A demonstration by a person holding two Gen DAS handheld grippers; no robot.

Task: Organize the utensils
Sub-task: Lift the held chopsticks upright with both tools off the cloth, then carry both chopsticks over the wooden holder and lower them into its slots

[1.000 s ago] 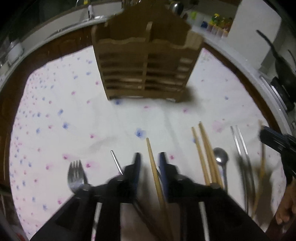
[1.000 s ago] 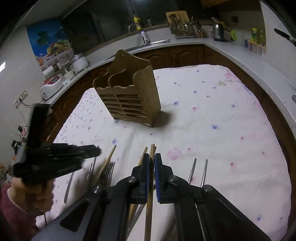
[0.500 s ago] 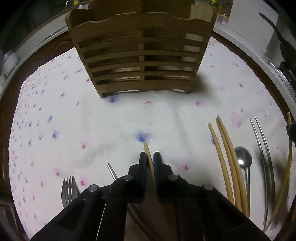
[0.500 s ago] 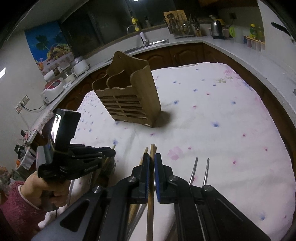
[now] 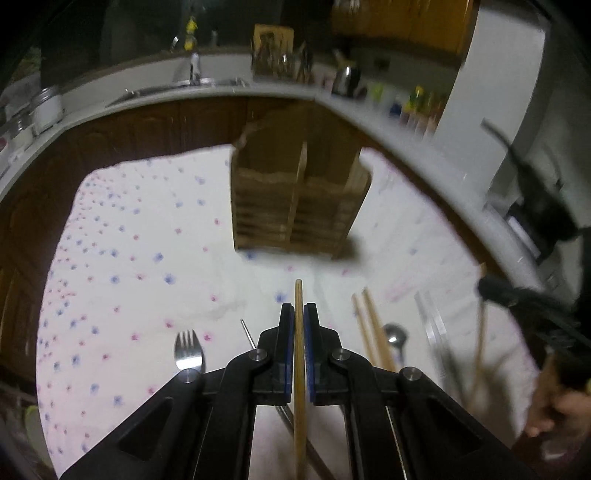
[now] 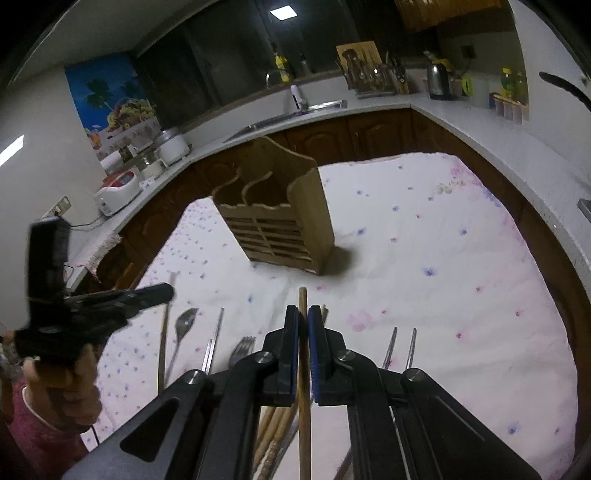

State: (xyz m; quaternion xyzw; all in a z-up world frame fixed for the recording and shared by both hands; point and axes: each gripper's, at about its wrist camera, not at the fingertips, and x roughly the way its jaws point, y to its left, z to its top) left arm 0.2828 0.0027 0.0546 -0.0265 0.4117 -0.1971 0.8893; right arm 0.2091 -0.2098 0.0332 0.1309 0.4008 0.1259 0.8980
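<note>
Lifted back from the bamboo utensil holder [image 5: 299, 206], my left gripper [image 5: 299, 325] now carries its clenched chopstick [image 5: 298, 354] above the tabletop [image 5: 147, 258], while my right gripper [image 6: 303, 328] grips another chopstick [image 6: 303, 354], both ready for slotting.

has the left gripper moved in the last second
Yes. The left gripper, shut on a chopstick, went toward the wooden holder, then back and up.

Room dim, windows dark. Single ceiling panel light [image 6: 282, 13] sole visible source. Floral tablecloth [image 6: 424, 236] brightest surface, mildly washed out. Wooden utensil holder [image 6: 275, 218] casts soft shadow at right base. Left wrist view motion-blurred throughout; right gripper [image 5: 517, 299] smeared there. Right wrist view sharper. Fisheye bends counters; corners vignetted black.
</note>
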